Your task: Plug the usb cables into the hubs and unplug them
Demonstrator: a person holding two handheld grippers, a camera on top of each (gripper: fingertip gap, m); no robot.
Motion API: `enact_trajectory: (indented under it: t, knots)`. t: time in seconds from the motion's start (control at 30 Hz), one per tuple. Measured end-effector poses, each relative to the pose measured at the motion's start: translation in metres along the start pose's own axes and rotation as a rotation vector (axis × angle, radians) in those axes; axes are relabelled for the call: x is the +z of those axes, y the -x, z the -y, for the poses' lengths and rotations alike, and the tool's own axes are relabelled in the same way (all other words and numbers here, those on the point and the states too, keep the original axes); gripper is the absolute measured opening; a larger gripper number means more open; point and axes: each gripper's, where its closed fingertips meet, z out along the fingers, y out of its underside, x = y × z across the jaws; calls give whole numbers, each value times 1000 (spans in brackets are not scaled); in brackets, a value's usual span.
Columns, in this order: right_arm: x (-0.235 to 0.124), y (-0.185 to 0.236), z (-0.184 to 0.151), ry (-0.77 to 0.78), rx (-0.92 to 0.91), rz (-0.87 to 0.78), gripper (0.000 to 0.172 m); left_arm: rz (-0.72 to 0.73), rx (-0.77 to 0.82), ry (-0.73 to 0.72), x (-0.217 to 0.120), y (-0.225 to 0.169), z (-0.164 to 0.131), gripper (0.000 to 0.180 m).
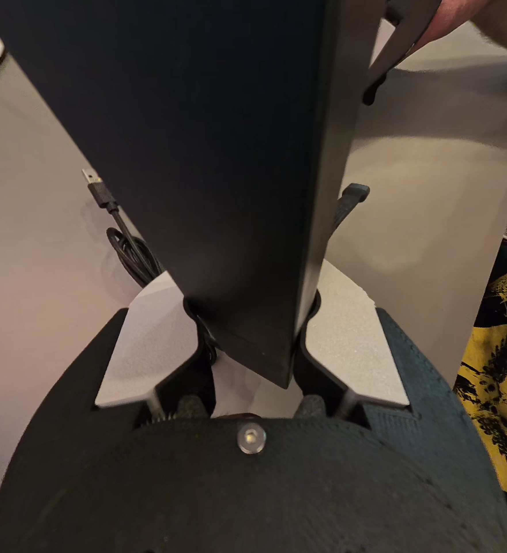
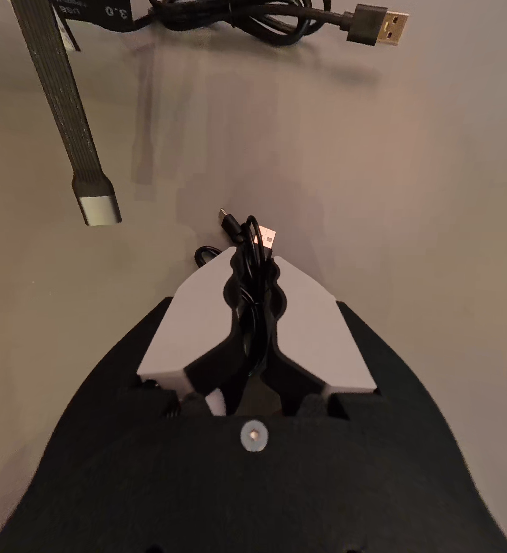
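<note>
Left claw [image 1: 247,299] tight around hub [image 1: 186,149], right claw [image 2: 253,269] around half-hidden cable bundle [image 2: 250,254].

**Where the hub, cables and grippers are sitting**

In the left wrist view, a flat black slab-shaped hub [image 1: 186,149] is filling the frame's centre, standing between the left gripper's [image 1: 252,299] fingers. A coiled black USB cable [image 1: 126,239] is lying at its left on the pale grey table [image 1: 36,269].

In the right wrist view, the right gripper [image 2: 253,263] is pinching a bundled thin black cable [image 2: 252,284] at centre. A flat ribbed cable [image 2: 60,104] is running down the upper left, and a thick black cable with a gold plug [image 2: 375,27] is lying along the top.
</note>
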Motion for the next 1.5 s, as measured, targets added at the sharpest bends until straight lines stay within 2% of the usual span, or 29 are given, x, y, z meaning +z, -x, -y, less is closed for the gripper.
enact_trajectory:
  t: [0.13,0.4,0.5,0.57,0.73,0.83,1.1,1.37,1.5]
  knots:
    - [-18,13,26,-119,-60,26,14,-18,43,-55,-1,-3,7,69]
    - [-49,60,91,-162,-403,46,15,-42,121,-161,-3,-14,23,69]
    - [-60,80,114,-230,-430,125,15,-45,144,-176,-3,-17,25,69]
    - [-61,83,123,-232,-436,119,15,-58,164,-200,-3,-22,28,69]
    - [-53,92,138,-265,-404,128,15,-56,178,-204,-1,-26,31,69]
    - [-50,88,139,-270,-387,68,15,-55,170,-209,-1,-26,30,69]
    - [-53,86,142,-296,-321,36,14,-7,186,-220,-1,-23,34,69]
    - [-55,91,144,-351,-227,118,14,86,246,-210,-4,-19,37,68]
    - [-57,93,142,-349,-236,143,14,133,293,-173,-5,-17,35,69]
